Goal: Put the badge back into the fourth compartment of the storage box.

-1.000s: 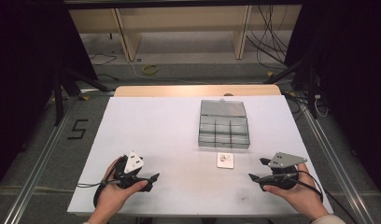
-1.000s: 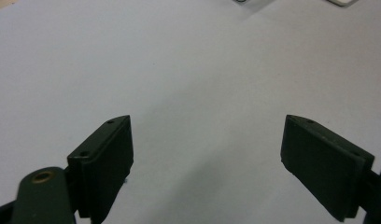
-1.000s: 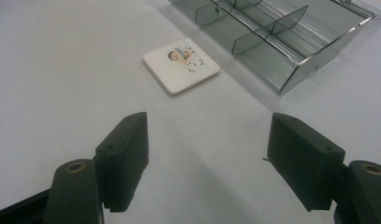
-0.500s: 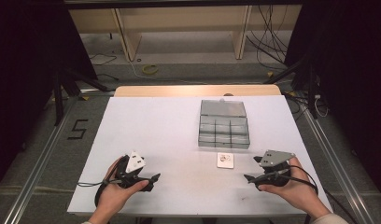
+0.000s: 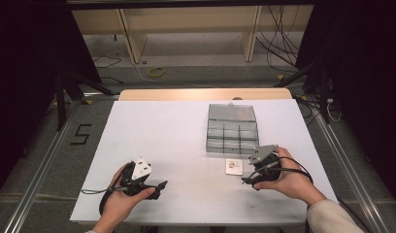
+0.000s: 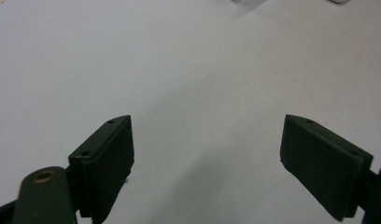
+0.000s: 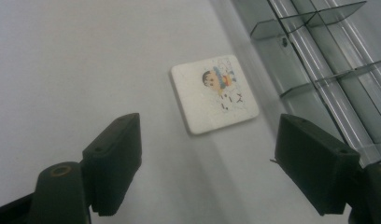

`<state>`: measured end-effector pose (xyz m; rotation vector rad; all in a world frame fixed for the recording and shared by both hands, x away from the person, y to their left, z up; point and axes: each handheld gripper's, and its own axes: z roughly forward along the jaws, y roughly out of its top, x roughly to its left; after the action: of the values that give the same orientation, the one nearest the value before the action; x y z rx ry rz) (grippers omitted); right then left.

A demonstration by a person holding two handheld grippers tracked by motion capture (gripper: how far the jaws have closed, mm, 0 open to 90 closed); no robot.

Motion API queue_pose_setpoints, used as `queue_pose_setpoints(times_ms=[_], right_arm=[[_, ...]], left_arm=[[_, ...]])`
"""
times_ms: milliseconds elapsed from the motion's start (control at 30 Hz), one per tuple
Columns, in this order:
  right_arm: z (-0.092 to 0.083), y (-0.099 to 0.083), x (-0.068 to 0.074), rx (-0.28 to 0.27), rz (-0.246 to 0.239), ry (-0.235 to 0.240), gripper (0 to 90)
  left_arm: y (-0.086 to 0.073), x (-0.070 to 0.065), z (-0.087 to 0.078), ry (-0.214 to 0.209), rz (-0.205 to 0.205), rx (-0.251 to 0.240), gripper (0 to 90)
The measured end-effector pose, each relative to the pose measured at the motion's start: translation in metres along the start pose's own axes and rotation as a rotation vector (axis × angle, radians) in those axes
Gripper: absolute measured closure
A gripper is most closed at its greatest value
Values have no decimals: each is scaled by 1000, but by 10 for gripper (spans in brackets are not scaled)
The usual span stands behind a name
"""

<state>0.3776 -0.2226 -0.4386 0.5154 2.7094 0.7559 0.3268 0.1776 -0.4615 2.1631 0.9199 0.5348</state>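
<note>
Dim room, cables on the floor (image 5: 283, 43). White counter (image 5: 176, 126) carries a clear divided box (image 5: 232, 130); small square tile (image 7: 214, 93) beside it. Right gripper (image 7: 226, 158) spread wide near tile; left gripper (image 6: 207, 163) spread, empty.

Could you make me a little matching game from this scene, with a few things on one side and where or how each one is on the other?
Things:
1. tile
2. organizer box
3. left gripper
4. right gripper

Descriptions:
A. clear, with empty compartments, on the far right part of the table
B. jaws open over bare white table, near the front left
C. white square with a cartoon figure, lying flat just in front of the box
D. jaws open and aimed at the tile, beside the box

Pairs: 1-C, 2-A, 3-B, 4-D
</note>
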Motion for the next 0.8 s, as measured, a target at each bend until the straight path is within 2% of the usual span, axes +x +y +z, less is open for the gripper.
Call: queue_pose_setpoints(times_ms=[133, 300, 467, 667, 700, 767, 800], right_arm=[[15, 11, -6, 36, -17, 34, 225], [27, 20, -9, 68, -21, 53, 210], [46, 30, -14, 104, -16, 98, 206], [58, 35, -19, 120, -33, 104, 201], [59, 36, -19, 130, -18, 104, 200], [62, 37, -21, 127, -32, 97, 197], [64, 37, -20, 132, -17, 107, 194]], left_arm=[[0, -1, 1, -2, -1, -1, 170], [0, -1, 1, -2, -4, -2, 170], [0, -1, 1, -4, 0, 0, 171], [1, -1, 1, -6, 3, 0, 171], [1, -1, 1, -6, 2, 0, 170], [1, -1, 1, -7, 3, 0, 170], [1, -1, 1, -7, 2, 0, 170]])
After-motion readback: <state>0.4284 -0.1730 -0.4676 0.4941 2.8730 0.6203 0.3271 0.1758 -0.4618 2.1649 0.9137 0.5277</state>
